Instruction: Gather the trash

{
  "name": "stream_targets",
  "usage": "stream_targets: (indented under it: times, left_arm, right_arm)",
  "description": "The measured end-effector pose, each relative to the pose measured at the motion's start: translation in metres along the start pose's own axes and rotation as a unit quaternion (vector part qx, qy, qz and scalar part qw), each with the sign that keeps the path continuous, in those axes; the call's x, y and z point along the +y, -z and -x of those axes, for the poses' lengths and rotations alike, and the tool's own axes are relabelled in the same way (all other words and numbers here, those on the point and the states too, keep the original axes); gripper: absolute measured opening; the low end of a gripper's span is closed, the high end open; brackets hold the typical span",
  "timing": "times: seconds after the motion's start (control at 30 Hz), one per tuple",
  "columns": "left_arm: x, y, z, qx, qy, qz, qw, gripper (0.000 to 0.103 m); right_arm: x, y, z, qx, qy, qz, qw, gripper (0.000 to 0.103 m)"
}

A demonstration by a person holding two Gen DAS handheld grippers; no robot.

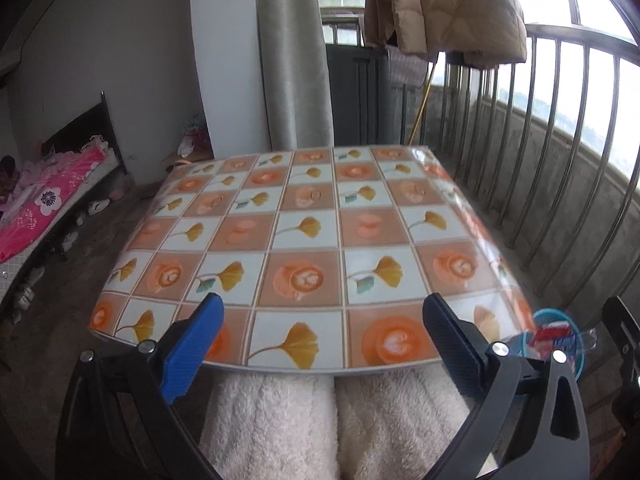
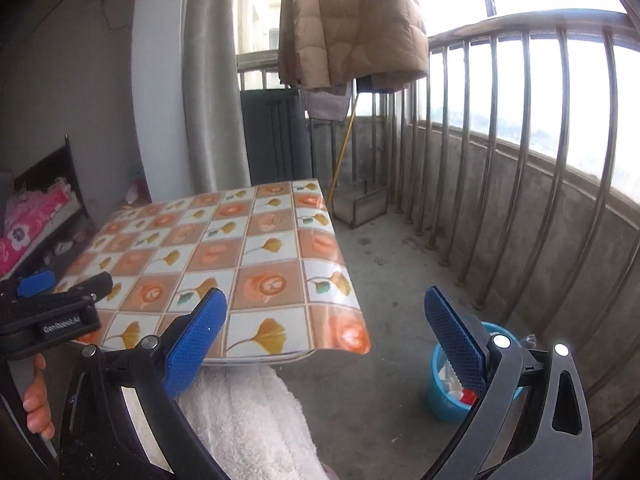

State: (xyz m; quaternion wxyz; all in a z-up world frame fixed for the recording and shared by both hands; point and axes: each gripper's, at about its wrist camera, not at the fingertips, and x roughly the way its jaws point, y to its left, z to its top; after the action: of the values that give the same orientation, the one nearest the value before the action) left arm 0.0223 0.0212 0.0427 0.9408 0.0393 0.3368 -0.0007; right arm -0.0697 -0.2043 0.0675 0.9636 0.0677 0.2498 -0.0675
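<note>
A small table (image 1: 304, 216) with an orange and white tile-pattern cover stands in front of me; it also shows in the right wrist view (image 2: 224, 248). A blue bin (image 2: 448, 396) sits on the floor to the table's right, with red and white trash inside; it also shows in the left wrist view (image 1: 560, 340). My left gripper (image 1: 320, 320) is open and empty over the table's near edge. My right gripper (image 2: 324, 320) is open and empty, between the table's right corner and the bin. The left gripper also shows at the left of the right wrist view (image 2: 64, 292).
A metal balcony railing (image 2: 520, 184) curves along the right. A beige jacket (image 2: 352, 20) hangs above. A grey curtain (image 1: 292, 52) and a dark cabinet (image 1: 360, 92) stand behind the table. A bed with pink bedding (image 1: 40, 208) is at the left. My lap in white fleece (image 1: 332, 420) is below.
</note>
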Motion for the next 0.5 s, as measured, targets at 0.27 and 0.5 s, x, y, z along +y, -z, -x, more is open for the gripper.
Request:
stream_targets:
  times: [0.27, 0.5]
  left_arm:
    - [-0.011, 0.019, -0.011, 0.048, 0.021, -0.001, 0.9986, 0.097]
    - [-0.017, 0.023, -0.020, 0.075, 0.006, -0.004, 0.9971, 0.097]
  right_arm:
    - [0.007, 0.016, -0.011, 0.101, 0.028, 0.014, 0.994, 0.095]
    - [-0.002, 0.033, -0.020, 0.145, 0.066, 0.012, 0.987, 0.095]
